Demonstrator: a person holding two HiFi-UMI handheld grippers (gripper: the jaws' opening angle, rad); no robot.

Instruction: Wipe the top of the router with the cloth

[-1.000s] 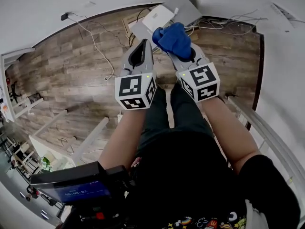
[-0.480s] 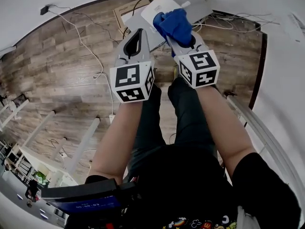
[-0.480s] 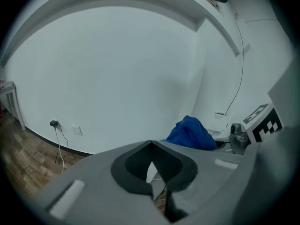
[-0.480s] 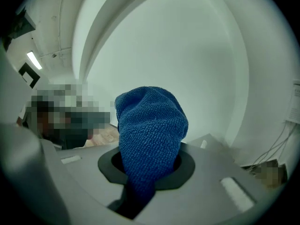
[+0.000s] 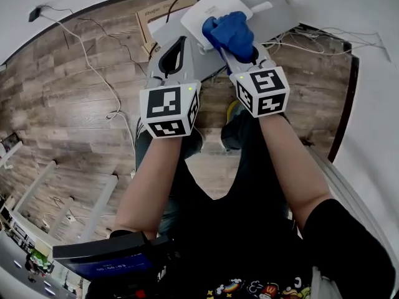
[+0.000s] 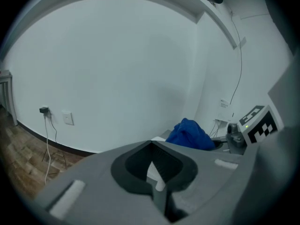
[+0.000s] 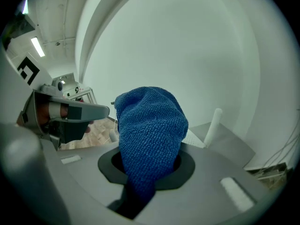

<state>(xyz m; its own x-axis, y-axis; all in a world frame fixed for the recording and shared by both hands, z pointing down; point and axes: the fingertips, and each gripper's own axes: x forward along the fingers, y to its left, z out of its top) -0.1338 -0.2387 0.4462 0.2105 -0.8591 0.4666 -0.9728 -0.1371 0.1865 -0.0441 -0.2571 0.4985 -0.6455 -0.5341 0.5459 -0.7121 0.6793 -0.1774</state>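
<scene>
The white router (image 5: 209, 11) lies on a grey slab (image 5: 283, 8) by the wall, its antenna (image 5: 262, 6) pointing right. My right gripper (image 5: 235, 50) is shut on the blue cloth (image 5: 230, 33), which bunches over the router's near right part. In the right gripper view the cloth (image 7: 150, 130) bulges out of the jaws, hiding most of the router; the antenna (image 7: 214, 124) shows beside it. My left gripper (image 5: 176, 43) is shut and empty, just left of the cloth at the router's near edge. The left gripper view shows the cloth (image 6: 190, 135) to its right.
Wooden floor (image 5: 75, 104) with loose cables (image 5: 100, 73) on the left and a cable tangle (image 5: 312, 39) on the right. A cardboard box (image 5: 156, 11) lies left of the router. The white wall with a socket (image 6: 69, 118) stands close ahead. The person's legs are below the grippers.
Both grippers have come nearer the router. The cloth, held the whole time, has gone from the router's near edge to over its top.
</scene>
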